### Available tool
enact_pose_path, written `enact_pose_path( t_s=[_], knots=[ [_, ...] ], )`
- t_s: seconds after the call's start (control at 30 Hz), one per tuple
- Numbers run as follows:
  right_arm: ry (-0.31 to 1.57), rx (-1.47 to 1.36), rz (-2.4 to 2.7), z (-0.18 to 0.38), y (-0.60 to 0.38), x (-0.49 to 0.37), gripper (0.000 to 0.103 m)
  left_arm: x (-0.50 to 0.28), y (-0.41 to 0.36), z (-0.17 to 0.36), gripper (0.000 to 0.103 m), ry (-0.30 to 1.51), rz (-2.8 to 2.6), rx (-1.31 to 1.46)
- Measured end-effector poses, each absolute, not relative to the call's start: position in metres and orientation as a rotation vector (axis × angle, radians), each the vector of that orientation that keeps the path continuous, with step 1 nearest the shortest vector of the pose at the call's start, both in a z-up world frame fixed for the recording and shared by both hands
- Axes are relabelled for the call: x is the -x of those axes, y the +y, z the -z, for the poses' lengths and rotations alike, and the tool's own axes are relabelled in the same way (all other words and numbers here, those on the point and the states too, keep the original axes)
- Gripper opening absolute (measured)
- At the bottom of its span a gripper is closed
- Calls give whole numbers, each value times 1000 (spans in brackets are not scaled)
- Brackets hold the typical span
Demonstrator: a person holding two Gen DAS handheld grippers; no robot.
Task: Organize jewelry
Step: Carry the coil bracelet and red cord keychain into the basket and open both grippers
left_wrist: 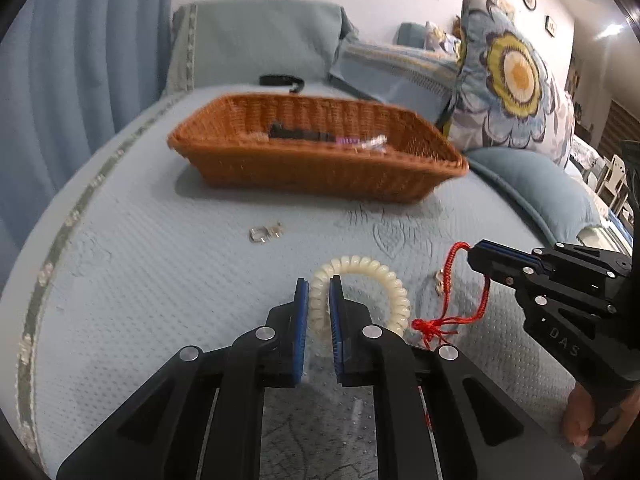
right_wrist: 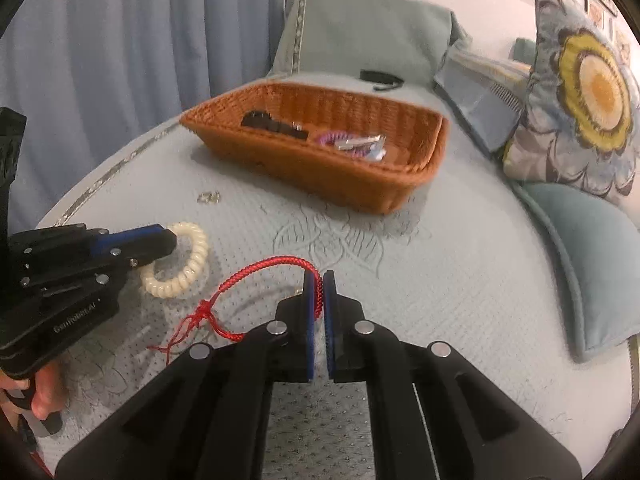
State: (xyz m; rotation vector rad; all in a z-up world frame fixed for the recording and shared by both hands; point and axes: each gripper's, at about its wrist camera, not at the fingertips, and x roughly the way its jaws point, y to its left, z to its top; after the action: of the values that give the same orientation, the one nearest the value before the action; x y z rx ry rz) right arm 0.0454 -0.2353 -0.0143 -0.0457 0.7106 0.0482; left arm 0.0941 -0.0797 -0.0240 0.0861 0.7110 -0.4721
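Note:
My left gripper (left_wrist: 319,285) is shut on a cream spiral bracelet (left_wrist: 384,276) that rests on the light blue bed cover; it also shows in the right wrist view (right_wrist: 188,256). My right gripper (right_wrist: 319,280) is shut on a red braided cord bracelet (right_wrist: 256,270) and lifts one end, its knotted tail trailing on the cover (left_wrist: 436,326). A brown wicker basket (left_wrist: 320,168) stands farther back and holds a black item (right_wrist: 272,122), a purple coil (right_wrist: 332,138) and a silvery piece. A small silver trinket (left_wrist: 264,233) lies loose before the basket.
A small metal clasp (left_wrist: 439,282) lies beside the cream bracelet. A black band (left_wrist: 280,80) lies behind the basket. A flowered pillow (left_wrist: 512,80) and a blue cushion (left_wrist: 532,188) stand to the right. Blue curtains (left_wrist: 80,60) hang at the left, past the cover's trimmed edge.

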Motion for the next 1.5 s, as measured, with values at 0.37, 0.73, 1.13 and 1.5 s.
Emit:
enact_pose_path(
  t_s=[0.37,0.73,1.13,1.5],
  knots=[
    [600,-37,0,-5,-262,-36,3,-96,-60,8,9,657,463,-13],
    [518,-44,13,-20,-265,-25,3,-89,-53,-10,9,595,483,45],
    [471,-62,26,-40,-266,-28,3,-94,-39,-37,9,543,462,65],
    [534,-20,71,-76,-270,-126,3,-190,-62,-70,9,534,428,-33]
  ],
)
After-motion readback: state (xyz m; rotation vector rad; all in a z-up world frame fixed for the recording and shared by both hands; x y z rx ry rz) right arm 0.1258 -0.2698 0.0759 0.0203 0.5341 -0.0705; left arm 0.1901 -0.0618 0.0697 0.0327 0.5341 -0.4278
